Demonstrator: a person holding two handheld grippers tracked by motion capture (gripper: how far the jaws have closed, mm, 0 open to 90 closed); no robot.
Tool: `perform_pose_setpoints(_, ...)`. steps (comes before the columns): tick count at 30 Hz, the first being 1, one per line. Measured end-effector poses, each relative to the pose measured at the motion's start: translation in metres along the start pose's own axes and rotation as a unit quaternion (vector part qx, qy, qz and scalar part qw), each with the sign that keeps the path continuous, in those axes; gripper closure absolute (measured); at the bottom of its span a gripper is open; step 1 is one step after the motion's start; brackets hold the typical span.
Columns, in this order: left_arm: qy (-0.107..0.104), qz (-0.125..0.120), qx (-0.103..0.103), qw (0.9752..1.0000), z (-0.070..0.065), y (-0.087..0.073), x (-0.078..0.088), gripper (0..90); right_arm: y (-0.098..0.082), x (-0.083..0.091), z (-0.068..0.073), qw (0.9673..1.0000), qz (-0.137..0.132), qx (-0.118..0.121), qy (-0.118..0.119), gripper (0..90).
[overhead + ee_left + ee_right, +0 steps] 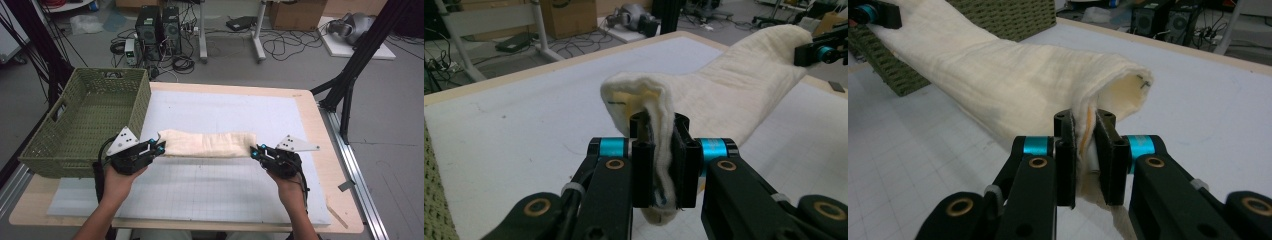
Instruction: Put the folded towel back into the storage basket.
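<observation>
Cream towel (207,143) stretched lengthwise between the two grippers, folded into a long band above the white grid mat (210,190) on the tabletop (320,130). Left end bunched and pinched between the fingers (643,170) of the left gripper (159,148), seen close in the left gripper view with a fold of cloth (659,125) rising over the jaw tips and a corner hanging below them. Right end clamped the same way by the right gripper (255,151); in the right gripper view the fabric (1013,85) runs away from the narrow-set fingers (1108,155) toward the far hand, its open fold curling just above them. Both pairs of fingers nearly closed, gripping cloth. Left hand (117,182) entering from the bottom of the high view, forearm angled up and to the right, gripper pointing inward along the towel. Right hand (290,187) mirrored, gripper pointing left. Green woven basket (75,145) at the left edge of the tabletop, just beside the left gripper, overhanging the edge, interior bare as far as visible.
</observation>
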State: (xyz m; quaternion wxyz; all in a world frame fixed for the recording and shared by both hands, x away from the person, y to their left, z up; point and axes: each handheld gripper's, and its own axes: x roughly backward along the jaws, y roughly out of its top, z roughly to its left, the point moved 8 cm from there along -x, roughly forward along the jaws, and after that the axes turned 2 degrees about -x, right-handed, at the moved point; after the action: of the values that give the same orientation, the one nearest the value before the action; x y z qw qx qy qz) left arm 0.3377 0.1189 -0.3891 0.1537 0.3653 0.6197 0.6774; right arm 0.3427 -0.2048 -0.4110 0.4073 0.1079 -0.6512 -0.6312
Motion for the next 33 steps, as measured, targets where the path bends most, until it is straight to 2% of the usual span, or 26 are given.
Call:
perform_pose_setpoints(13,0.022,-0.025,0.008,0.9994,0.026,0.017,0.029,81.6,0.046,-0.028,0.009,0.9989,-0.014,0.042,0.015,80.8)
perform_pose_setpoints(18,0.035,-0.034,0.016,0.9987,0.037,0.021,0.042,81.6,0.061,-0.042,0.015,0.9983,-0.016,0.049,0.027,80.8)
perform_pose_setpoints(33,0.081,-0.053,0.025,0.995,0.072,0.024,0.089,81.6,0.11,-0.093,0.044,0.9946,-0.016,0.084,0.059,80.8)
